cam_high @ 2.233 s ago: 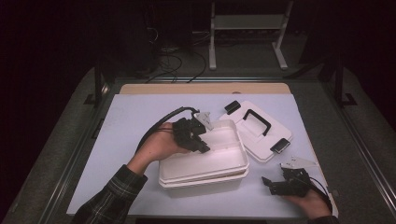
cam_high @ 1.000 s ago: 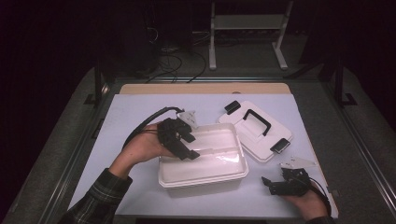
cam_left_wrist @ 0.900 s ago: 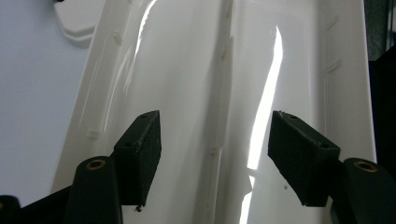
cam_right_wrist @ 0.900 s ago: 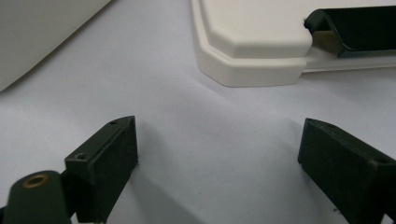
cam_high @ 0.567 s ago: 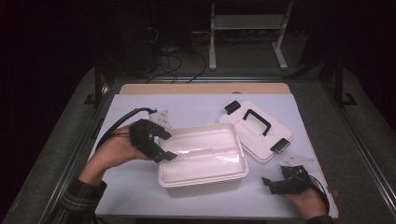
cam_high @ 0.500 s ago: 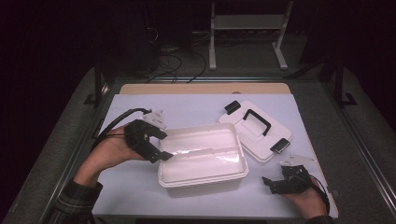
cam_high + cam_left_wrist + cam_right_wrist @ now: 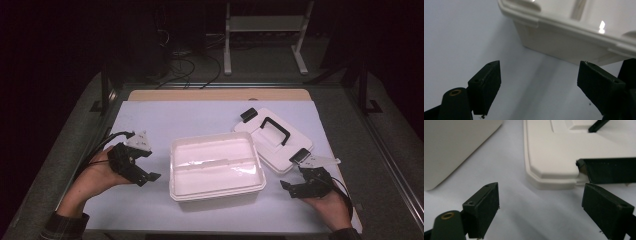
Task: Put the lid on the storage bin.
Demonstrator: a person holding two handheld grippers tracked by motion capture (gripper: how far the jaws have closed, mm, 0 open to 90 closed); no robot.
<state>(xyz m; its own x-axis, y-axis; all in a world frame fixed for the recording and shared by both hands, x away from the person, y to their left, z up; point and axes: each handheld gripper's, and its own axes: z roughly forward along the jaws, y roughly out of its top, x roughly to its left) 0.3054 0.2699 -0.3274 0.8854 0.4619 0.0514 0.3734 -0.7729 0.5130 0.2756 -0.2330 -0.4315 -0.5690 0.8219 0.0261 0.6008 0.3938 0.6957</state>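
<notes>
Left gripper view puts us right behind our left gripper (image 7: 537,87), whose jaws have just been opening and now stand wide with nothing between them, only the pale lilac tabletop (image 7: 459,37) and a corner of the open white plastic storage box (image 7: 574,37) just ahead. We've pulled that hand out of the box to its left side since a second ago, so the box (image 7: 216,167) sits free mid-table. Our right gripper (image 7: 296,186) hovers wide open and empty beside the white lid with the black handle (image 7: 272,137), which we reckon goes on next.
</notes>
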